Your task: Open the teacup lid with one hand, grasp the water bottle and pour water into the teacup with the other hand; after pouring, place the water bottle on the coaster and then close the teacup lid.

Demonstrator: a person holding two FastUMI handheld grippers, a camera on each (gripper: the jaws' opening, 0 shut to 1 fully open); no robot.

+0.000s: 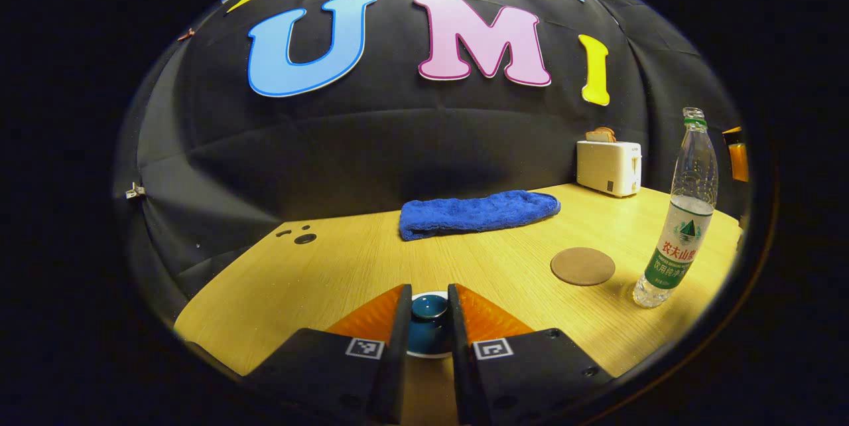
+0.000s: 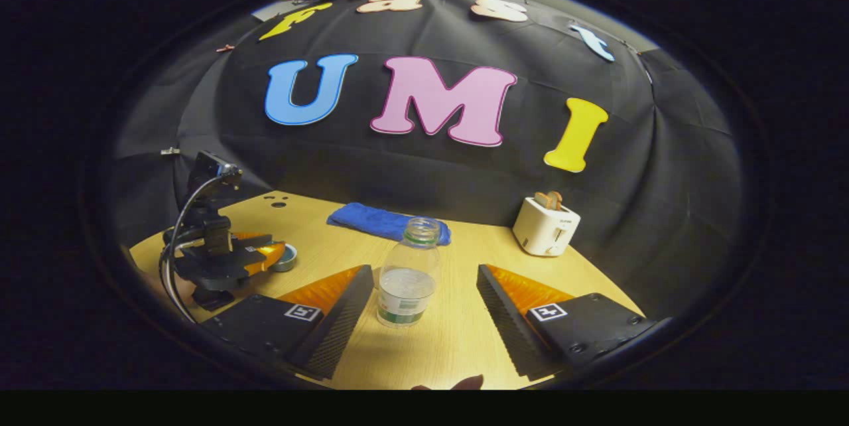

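A dark blue teacup lid (image 1: 429, 312) sits on a white-rimmed teacup (image 1: 428, 351) near the table's front edge. My left gripper (image 1: 428, 288) is shut on the lid, one finger against each side of it. In the right gripper view that left gripper (image 2: 265, 255) shows at the left with the teacup (image 2: 288, 257) at its tips. An uncapped clear water bottle (image 1: 683, 227) (image 2: 407, 280), partly filled, stands upright. My right gripper (image 2: 423, 268) is open around the bottle, with a gap on both sides. A round brown coaster (image 1: 582, 265) lies flat just left of the bottle.
A folded blue towel (image 1: 477, 212) (image 2: 385, 221) lies at the back of the wooden table (image 1: 345, 280). A white toaster (image 1: 609, 166) (image 2: 546, 225) with bread in it stands at the back right. An orange object (image 1: 737, 154) shows at the far right edge.
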